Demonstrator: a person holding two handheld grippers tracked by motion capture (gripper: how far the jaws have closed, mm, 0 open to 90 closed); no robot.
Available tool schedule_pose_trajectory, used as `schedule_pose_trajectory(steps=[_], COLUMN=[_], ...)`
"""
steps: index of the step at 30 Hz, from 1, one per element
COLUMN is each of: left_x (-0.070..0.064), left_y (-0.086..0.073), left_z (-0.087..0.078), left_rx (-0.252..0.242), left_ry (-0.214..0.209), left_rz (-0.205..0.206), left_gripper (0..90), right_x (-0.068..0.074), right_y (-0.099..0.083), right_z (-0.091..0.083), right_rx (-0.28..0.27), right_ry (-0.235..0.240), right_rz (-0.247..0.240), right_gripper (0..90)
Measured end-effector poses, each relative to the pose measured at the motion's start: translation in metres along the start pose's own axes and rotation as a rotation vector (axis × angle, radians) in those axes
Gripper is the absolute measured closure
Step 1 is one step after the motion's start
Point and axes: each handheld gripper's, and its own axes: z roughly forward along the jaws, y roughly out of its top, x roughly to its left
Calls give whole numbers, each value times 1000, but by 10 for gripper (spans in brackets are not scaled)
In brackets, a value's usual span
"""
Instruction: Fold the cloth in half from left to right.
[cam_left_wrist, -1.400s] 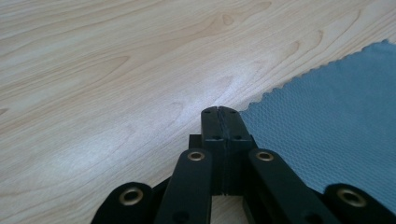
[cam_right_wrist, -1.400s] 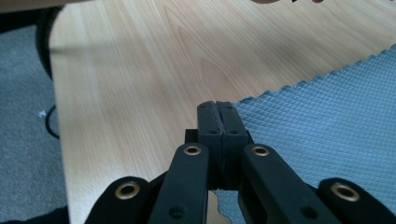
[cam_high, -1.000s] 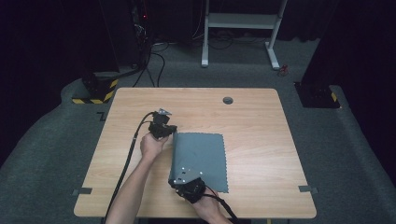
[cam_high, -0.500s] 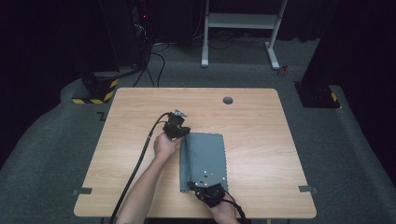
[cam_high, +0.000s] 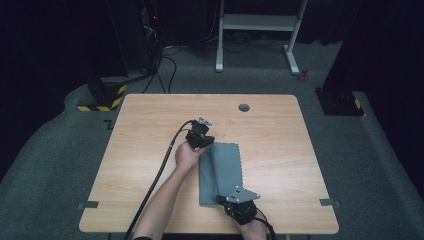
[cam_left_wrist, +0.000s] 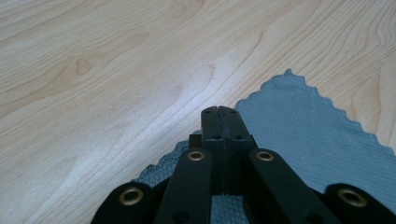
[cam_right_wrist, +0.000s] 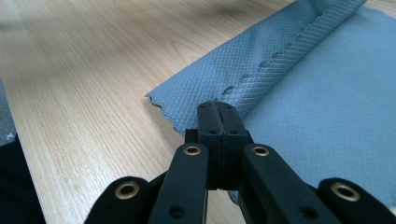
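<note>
Cloth (cam_high: 223, 172) now folded narrower, apparently clamped in both closed grippers: left (cam_high: 206, 142), right (cam_high: 231, 199).

Folded cloth (cam_high: 222, 170) on the table (cam_high: 140, 150), left gripper (cam_high: 204, 142) at its far corner, right gripper (cam_high: 235, 200) at its near edge.

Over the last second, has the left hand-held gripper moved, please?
Yes: the left hand-held gripper moved right, toward the table's round grommet hole, folding the grey cloth.

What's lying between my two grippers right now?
The grey cloth spans the stretch from the left gripper to the right gripper, with a raised fold running along it. The high view shows this.
</note>
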Motion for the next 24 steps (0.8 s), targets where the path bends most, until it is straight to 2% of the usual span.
schedule_pose_trajectory(steps=[2, 6, 11, 15, 21, 24], left_x=[-3, -7, -13, -18, -27, -30], left_y=[1, 4, 6, 9, 16, 19], left_z=[2, 5, 11, 15, 20, 22], left_rx=[-11, -11, -11, -9, -14, -11], left_ry=[0, 1, -7, -12, -20, -19], left_rz=[-11, 3, -1, 20, 24, 45], left_gripper=[900, 900, 899, 899, 900, 900], right_x=[-2, -7, -11, -12, -17, -20], right_y=[-2, -6, -11, -15, -20, -22], right_z=[-3, -6, -11, -14, -20, -24], right_rx=[-3, 7, 12, 13, 10, 11], right_ry=[-6, -19, -35, -48, -60, -69], right_rz=[1, 6, 17, 19, 37, 43], right_gripper=[900, 900, 900, 900, 900, 900])
